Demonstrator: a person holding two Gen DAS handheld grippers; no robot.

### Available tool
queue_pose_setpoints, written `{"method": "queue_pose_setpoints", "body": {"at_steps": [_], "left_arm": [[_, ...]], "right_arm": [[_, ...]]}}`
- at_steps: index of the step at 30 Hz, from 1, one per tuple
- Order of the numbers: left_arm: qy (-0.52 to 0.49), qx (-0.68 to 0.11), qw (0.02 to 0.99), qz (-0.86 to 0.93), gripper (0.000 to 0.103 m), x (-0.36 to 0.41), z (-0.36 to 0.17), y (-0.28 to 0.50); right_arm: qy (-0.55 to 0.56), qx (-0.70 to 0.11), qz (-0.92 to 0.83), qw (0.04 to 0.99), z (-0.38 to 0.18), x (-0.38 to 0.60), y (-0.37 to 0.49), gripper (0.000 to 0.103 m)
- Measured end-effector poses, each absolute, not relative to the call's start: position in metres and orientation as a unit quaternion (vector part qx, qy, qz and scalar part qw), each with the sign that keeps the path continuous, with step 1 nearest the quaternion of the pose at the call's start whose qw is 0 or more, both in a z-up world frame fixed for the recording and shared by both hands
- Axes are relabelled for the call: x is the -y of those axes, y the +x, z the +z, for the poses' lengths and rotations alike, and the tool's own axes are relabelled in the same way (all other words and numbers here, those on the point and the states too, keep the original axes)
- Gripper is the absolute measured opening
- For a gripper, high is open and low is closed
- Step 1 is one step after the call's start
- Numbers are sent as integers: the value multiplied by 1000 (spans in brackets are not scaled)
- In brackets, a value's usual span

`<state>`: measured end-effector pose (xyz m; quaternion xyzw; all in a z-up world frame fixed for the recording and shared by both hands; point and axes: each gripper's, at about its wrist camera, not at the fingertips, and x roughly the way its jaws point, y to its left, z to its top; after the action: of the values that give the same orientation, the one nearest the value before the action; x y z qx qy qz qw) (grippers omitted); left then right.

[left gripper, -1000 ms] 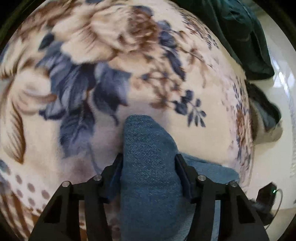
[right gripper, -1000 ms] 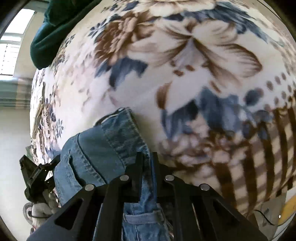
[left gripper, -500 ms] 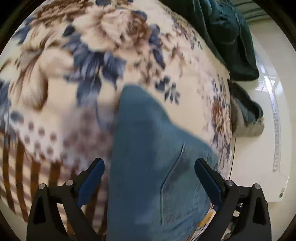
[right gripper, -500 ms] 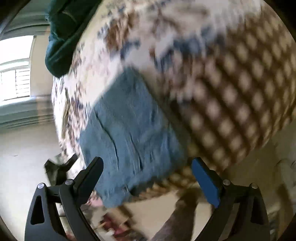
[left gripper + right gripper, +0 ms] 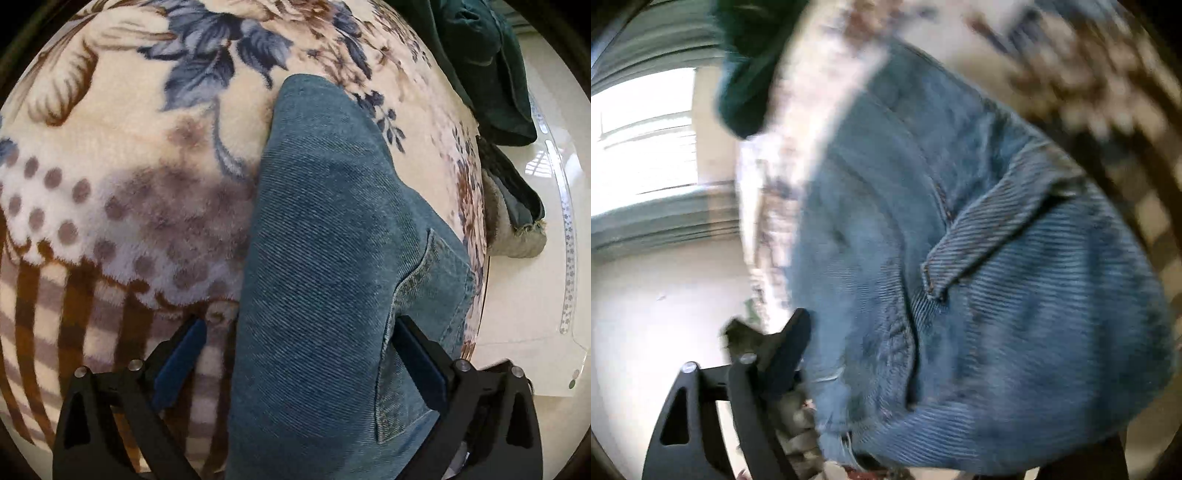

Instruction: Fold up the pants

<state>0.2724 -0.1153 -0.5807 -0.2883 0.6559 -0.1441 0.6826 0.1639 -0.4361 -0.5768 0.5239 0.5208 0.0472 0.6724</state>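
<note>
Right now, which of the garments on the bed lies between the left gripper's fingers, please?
The blue denim pants, running up from between the open left gripper. The dark green garment sits apart at the blanket's far corner.

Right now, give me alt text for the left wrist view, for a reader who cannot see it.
Folded blue denim pants lie on a floral fleece blanket, with the left hand-held gripper open astride their near end, its jaws having just been opening and its blue pads clear of the cloth. A dark green garment sits at the blanket's far right edge, above pale floor.
</note>
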Motion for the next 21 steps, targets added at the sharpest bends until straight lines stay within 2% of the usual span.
{"method": "queue_pose_setpoints", "body": {"at_steps": [2,4,7,10,11,12,13,15,17,21], "left_arm": [[-293,-655,681,-147,103,113,-583,271],[-291,-655,680,-152,103,114,-585,271],[-282,-657,681,-155,103,117,-588,271],[-288,-656,678,-165,100,115,-585,274],[-290,-650,681,-170,81,116,-582,274],[-294,-639,684,-191,58,119,-575,274],[-281,-639,690,-192,56,122,-570,273],[-269,-632,699,-200,44,126,-557,271],[-276,-628,699,-202,40,125,-546,271],[-277,-623,702,-205,38,119,-511,278]], "right_arm": [[484,-555,37,676,-582,431,170,83],[482,-597,30,640,-614,424,172,83],[490,-591,45,639,-619,413,180,84],[457,-592,56,662,-604,398,180,61],[457,-588,56,665,-599,393,180,52],[459,-584,52,668,-595,389,180,48],[459,-580,50,671,-588,388,180,46],[459,-574,45,677,-576,384,181,43],[454,-569,41,685,-560,383,184,42],[450,-554,43,699,-517,370,199,40]]}}
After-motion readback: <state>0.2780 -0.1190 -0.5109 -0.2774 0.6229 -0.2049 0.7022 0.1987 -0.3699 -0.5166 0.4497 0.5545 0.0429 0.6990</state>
